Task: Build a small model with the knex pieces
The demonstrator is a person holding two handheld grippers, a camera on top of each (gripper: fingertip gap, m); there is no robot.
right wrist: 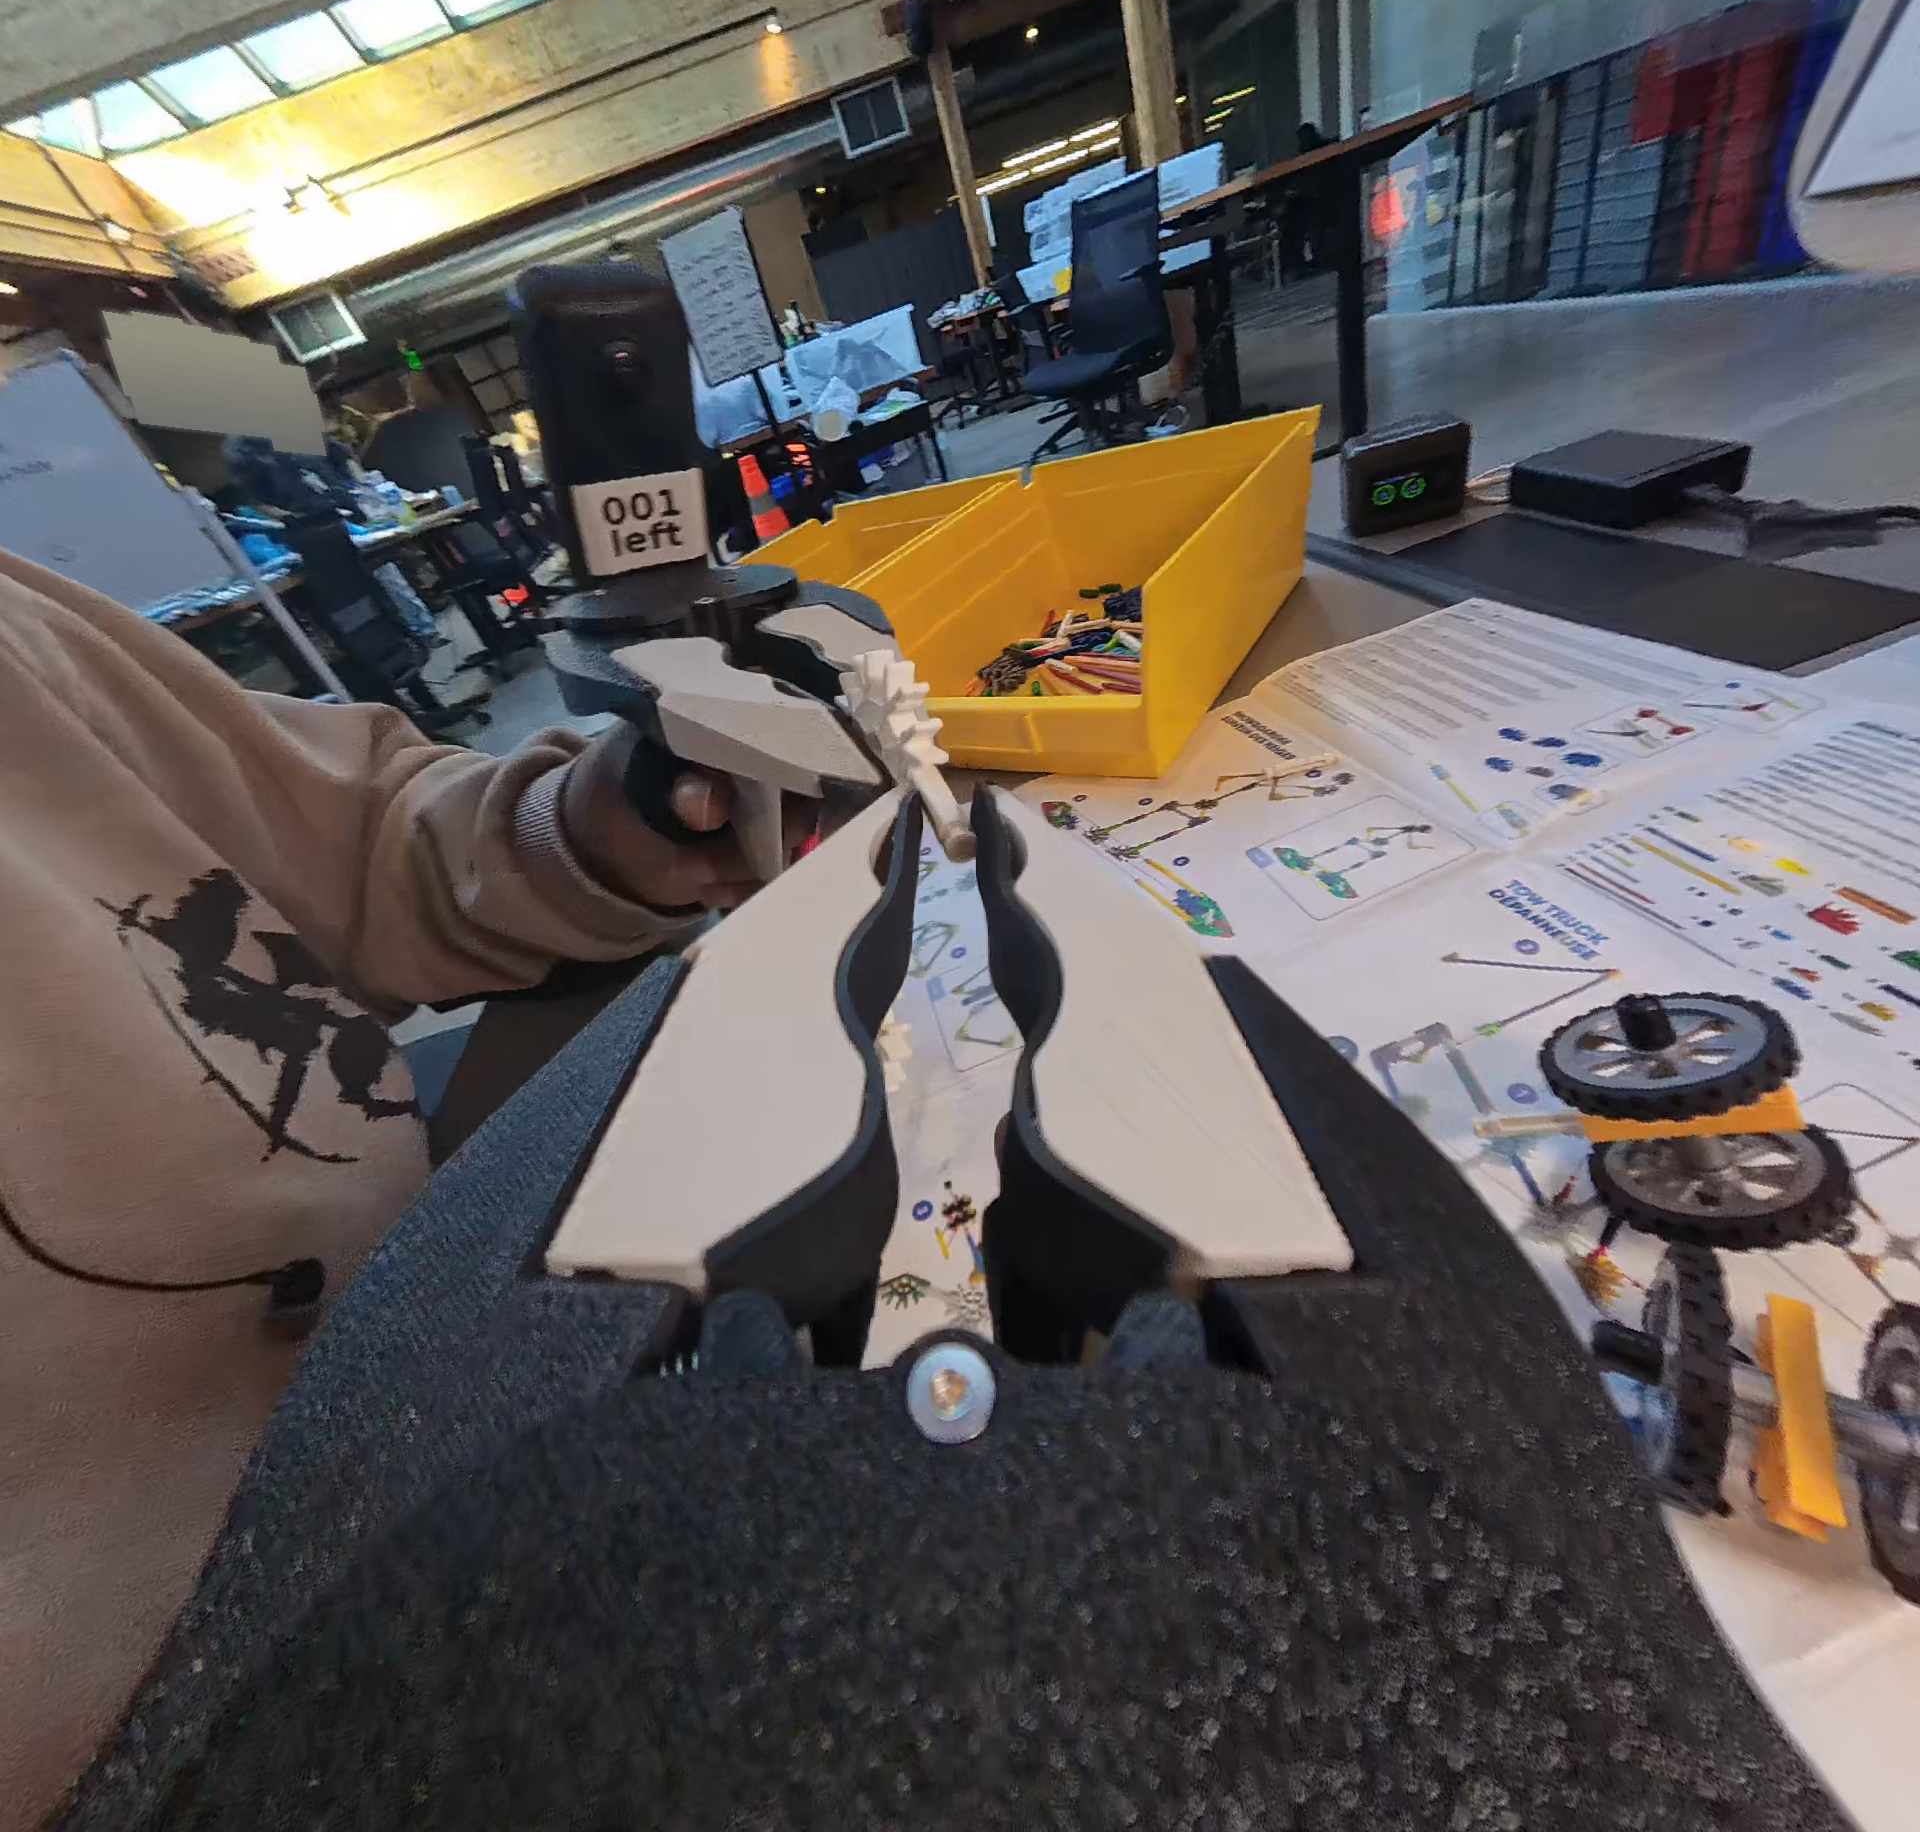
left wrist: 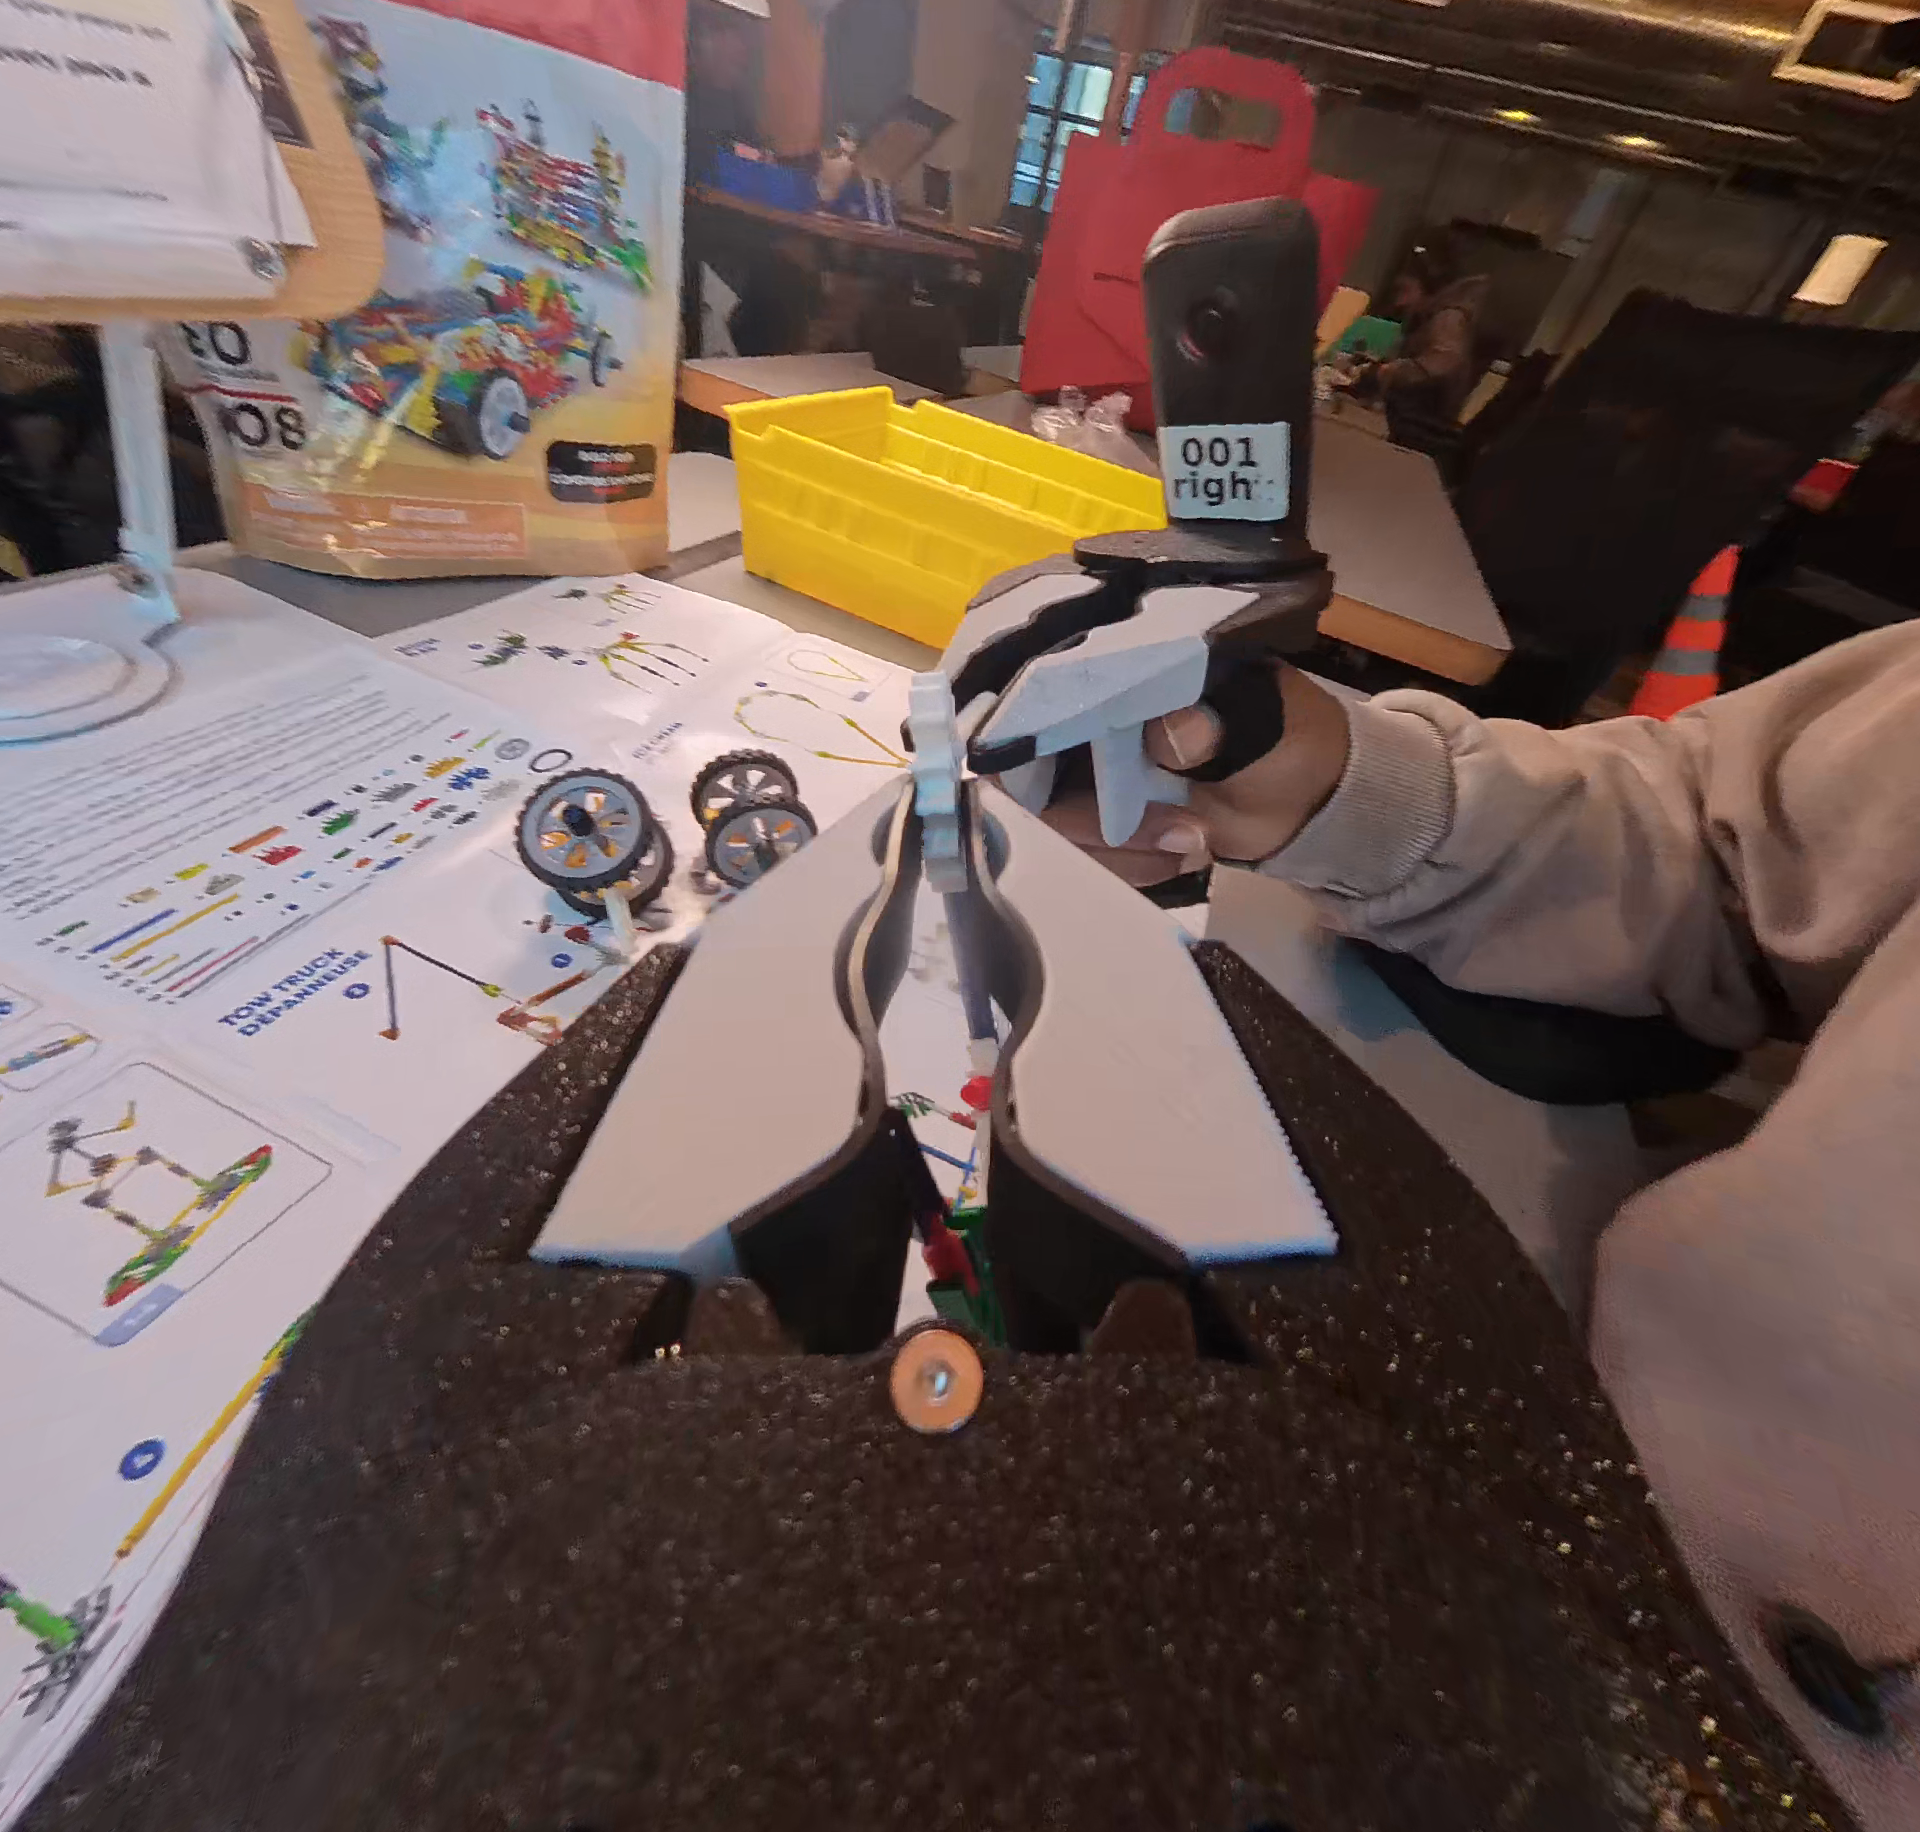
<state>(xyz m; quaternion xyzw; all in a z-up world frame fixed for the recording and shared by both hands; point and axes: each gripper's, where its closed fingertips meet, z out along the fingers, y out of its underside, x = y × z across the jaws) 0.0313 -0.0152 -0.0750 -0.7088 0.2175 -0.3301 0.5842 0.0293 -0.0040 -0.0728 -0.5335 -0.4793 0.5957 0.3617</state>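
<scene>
Beige sleeves (left wrist: 1558, 774) — white-black fingers (right wrist: 790, 1044), perhaps foam-clad.

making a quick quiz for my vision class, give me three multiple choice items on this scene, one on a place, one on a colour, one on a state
1. Where do the loose coloured pieces lie?
A. on the instruction sheet
B. in the yellow bin
C. in a red bag

2. What colour is the connector held by the left gripper?
A. white
B. green
C. blue

3. How do the fingers of the right gripper stand?
A. wide open, empty
B. shut on a wheel
C. shut on a white rod

Answers:
1 B: the heap sits inside the bin's walls.
2 A: the toothed piece is plainly white.
3 C: the rod's end sits pinched between the tips.
</scene>
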